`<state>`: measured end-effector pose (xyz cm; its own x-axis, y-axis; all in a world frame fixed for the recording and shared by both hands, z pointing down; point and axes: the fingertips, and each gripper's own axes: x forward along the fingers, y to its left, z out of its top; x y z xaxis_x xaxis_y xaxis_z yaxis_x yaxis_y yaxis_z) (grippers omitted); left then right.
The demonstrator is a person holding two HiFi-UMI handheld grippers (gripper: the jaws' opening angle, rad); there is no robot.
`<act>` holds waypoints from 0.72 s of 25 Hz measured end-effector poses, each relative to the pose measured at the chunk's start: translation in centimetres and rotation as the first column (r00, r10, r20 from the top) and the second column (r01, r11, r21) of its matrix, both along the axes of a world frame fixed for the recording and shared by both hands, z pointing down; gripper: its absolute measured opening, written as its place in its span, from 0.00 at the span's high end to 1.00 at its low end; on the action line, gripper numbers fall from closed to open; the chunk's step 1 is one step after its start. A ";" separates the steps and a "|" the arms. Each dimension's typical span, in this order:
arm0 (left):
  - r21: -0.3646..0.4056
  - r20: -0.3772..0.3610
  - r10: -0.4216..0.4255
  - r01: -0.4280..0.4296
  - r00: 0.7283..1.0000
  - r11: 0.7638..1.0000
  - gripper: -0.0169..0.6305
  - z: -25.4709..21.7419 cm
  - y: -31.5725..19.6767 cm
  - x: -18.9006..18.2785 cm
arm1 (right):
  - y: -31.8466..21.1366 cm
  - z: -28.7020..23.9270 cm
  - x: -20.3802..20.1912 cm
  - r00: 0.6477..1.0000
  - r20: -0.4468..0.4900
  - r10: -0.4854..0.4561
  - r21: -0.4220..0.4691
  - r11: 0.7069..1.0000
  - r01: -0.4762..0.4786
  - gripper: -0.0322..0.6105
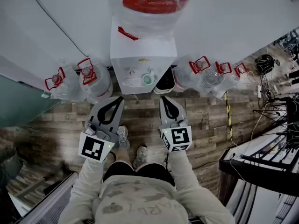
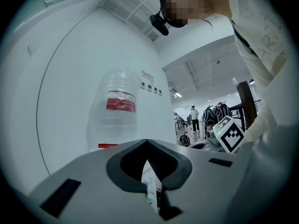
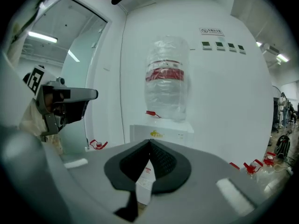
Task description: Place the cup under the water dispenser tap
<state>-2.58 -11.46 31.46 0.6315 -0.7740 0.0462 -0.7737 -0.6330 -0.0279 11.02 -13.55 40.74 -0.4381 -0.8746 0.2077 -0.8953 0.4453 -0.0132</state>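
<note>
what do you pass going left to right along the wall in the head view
water jugs → water dispenser → black bin → more water jugs → cables

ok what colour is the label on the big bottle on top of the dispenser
The label is red, clearest in the right gripper view.

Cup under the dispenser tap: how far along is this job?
Done, it seems: the cup sits in the water dispenser recess, on its drip tray. In hand: nothing; left gripper and right gripper jaws are shut and empty. Left: nothing obvious.
</note>
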 end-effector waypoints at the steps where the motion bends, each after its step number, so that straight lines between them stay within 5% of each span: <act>1: 0.001 -0.001 -0.002 0.002 1.000 1.000 0.96 -0.3 0.3 0.1 | 0.3 -0.6 0.1 1.000 0.001 -0.002 0.005 1.000 0.002 0.94; 18: 0.074 -0.019 -0.005 0.007 1.000 0.997 0.96 -6.3 5.1 1.9 | 5.2 -9.6 1.0 0.999 0.026 -0.035 0.113 0.993 0.032 0.94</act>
